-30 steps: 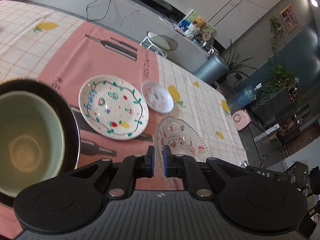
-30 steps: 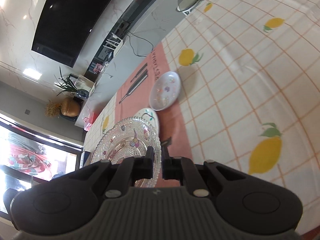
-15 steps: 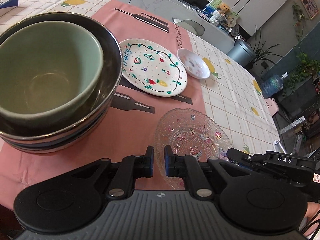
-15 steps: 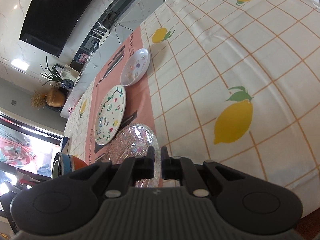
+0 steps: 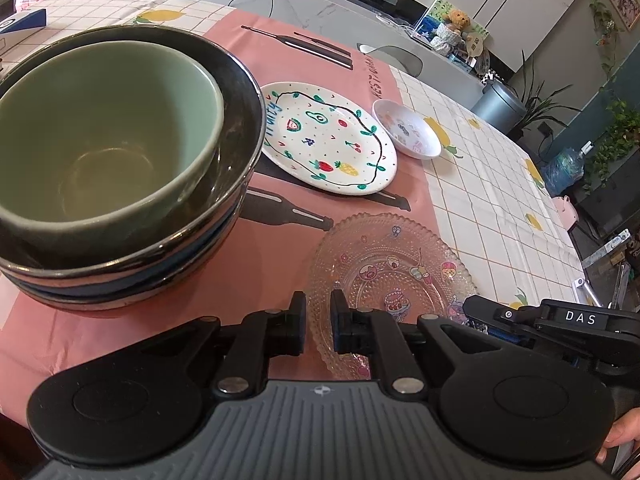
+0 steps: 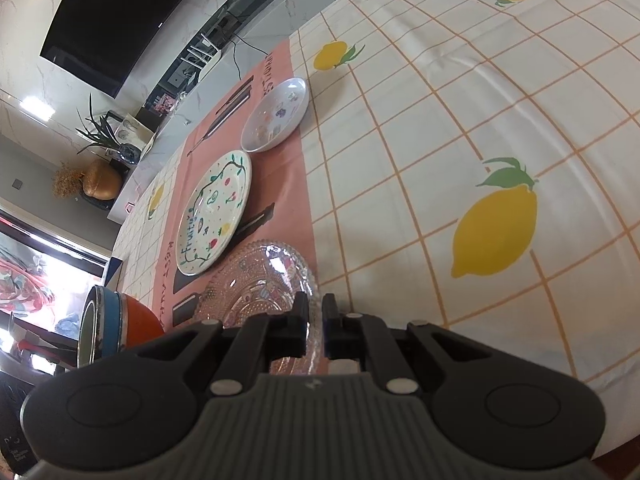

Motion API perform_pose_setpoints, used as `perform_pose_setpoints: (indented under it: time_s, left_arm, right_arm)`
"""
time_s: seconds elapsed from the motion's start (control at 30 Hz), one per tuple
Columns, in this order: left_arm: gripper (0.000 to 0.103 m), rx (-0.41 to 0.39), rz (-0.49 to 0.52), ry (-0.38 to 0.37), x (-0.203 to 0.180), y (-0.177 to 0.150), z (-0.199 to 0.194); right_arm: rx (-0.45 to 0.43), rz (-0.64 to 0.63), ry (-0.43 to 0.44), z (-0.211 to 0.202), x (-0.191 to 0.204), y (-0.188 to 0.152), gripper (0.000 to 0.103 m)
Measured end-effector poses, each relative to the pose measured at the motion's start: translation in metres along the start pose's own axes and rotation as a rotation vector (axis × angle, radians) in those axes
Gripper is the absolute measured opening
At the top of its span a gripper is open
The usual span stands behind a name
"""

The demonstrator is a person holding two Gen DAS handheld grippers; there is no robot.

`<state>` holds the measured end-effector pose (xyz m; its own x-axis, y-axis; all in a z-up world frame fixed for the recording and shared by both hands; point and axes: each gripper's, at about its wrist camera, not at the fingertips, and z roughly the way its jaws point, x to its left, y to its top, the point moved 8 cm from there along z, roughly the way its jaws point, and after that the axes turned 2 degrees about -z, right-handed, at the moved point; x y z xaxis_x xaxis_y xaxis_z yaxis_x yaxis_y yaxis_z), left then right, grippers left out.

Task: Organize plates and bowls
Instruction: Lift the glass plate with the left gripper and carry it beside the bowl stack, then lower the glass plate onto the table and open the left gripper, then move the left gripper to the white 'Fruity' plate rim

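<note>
Two grippers at the glass plate [image 5: 392,276], just right of the bowl stack [image 5: 120,168]: right gripper [image 6: 315,330] clamped on its rim, seemingly steadying it; left gripper [image 5: 318,322] just eased apart around the near rim, pads not pressing, probably to release.

You have one stack of nested bowls [image 5: 120,168] at 9 o'clock in the left wrist view. Count four bowls in it: one green bowl [image 5: 100,132], one black bowl [image 5: 240,120], one blue bowl [image 6: 109,328] and one orange bowl [image 6: 140,326]. You have three flat pieces: one fruit-painted plate [image 5: 332,138] at 12 o'clock, one small white dish [image 5: 406,128] at 1 o'clock, one clear glass plate [image 5: 392,272] at 5 o'clock. Two grippers are present.
</note>
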<state>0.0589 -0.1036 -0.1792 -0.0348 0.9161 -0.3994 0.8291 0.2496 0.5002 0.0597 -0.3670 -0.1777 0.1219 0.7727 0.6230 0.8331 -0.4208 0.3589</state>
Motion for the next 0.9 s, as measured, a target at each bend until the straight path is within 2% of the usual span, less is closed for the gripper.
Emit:
perform_pose_setpoints:
  time_s: [0.33,0.47,0.53,0.6,0.73,0.9]
  left_arm:
    - [0.015,0.002,0.033,0.015,-0.005,0.001,0.003]
    - [0.016,-0.017,0.081,0.032,-0.009,0.001,0.001]
    - [0.021,-0.019,0.083,0.023,-0.010,0.001,-0.001]
    - [0.025,-0.026,0.083,0.013,-0.011,0.001,-0.004]
    - [0.032,-0.062,0.106,0.006,-0.017,0.010,-0.016]
    - [0.037,-0.051,0.121,-0.064,-0.031,0.026,-0.030]
  right_arm:
    - [-0.005,-0.029,-0.033,0.001,0.004,-0.001,0.007]
    - [-0.002,-0.050,-0.045,0.001,0.008,0.000,0.012]
    - [-0.006,-0.050,-0.042,0.001,0.009,0.000,0.017]
    - [-0.017,-0.053,-0.042,-0.002,0.010,0.002,0.030]
    - [-0.040,-0.079,-0.059,-0.007,0.015,0.007,0.035]
    - [-0.060,-0.091,-0.050,-0.013,0.026,0.015,0.036]
